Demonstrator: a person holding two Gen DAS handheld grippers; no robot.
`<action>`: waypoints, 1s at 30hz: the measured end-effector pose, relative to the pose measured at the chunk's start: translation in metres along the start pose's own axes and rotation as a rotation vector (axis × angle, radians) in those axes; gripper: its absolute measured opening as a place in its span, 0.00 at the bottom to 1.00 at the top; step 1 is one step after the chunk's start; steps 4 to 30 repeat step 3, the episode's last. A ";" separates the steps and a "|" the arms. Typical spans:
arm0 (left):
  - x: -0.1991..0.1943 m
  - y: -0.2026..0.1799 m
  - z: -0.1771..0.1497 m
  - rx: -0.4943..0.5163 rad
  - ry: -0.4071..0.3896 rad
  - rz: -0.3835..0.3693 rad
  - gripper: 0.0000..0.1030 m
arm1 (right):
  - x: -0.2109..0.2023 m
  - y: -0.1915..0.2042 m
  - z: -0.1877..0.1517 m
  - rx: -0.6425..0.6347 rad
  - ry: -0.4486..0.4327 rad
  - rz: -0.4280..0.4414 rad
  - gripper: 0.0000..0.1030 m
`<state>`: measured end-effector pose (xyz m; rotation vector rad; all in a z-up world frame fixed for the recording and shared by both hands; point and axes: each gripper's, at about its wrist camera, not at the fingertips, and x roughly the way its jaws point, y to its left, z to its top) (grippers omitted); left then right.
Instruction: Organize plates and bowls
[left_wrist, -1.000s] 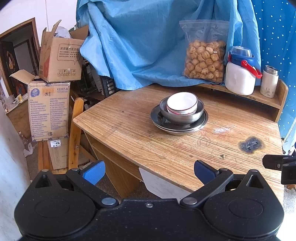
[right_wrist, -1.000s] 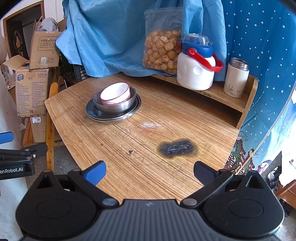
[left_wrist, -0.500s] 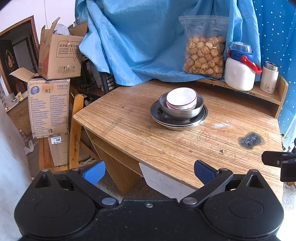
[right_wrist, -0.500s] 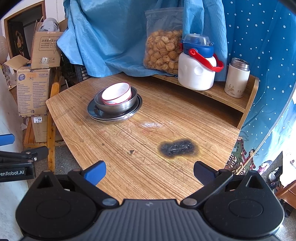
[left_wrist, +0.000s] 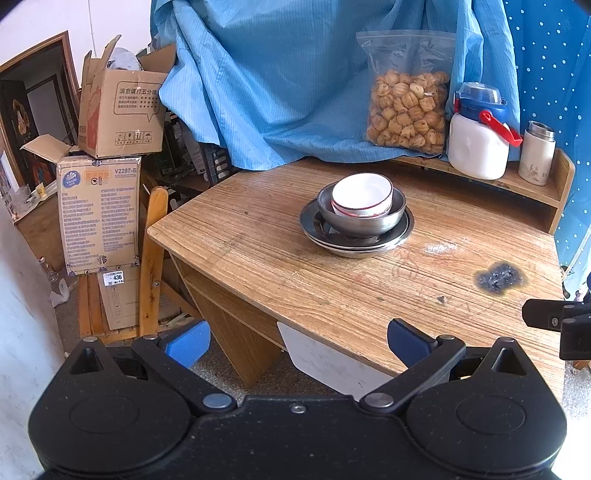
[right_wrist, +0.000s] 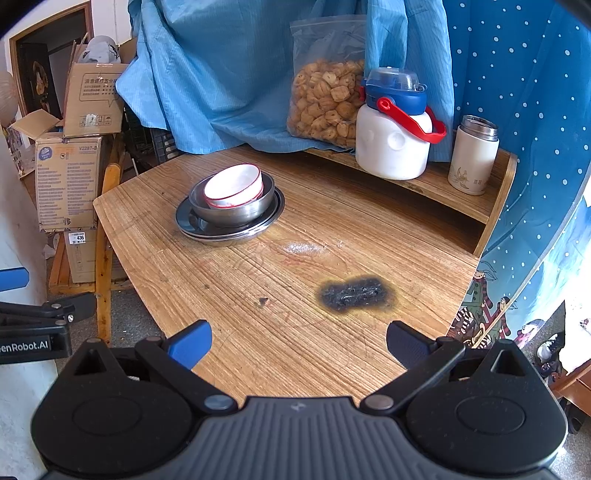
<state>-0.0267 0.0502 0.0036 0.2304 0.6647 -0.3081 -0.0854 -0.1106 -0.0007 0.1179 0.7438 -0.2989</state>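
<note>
Left gripper spread wide, empty; right gripper likewise.

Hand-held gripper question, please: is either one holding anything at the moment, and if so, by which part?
Nothing is held. The left hand-held gripper and right hand-held gripper are both open and empty, short of the white red-rimmed bowl nested in the steel bowl.

white red-rimmed bowl tilted inside steel bowl | steel bowl upright on stacked steel plates | mid-counter
</note>
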 end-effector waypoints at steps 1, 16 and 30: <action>-0.001 0.000 0.000 0.001 0.000 -0.001 0.99 | -0.001 0.000 0.000 0.000 0.000 0.001 1.00; -0.002 -0.002 -0.001 0.001 -0.002 0.000 0.99 | -0.001 0.000 -0.001 -0.001 0.001 0.004 1.00; -0.002 -0.002 -0.001 0.001 -0.002 0.000 0.99 | -0.001 0.000 -0.001 -0.001 0.001 0.004 1.00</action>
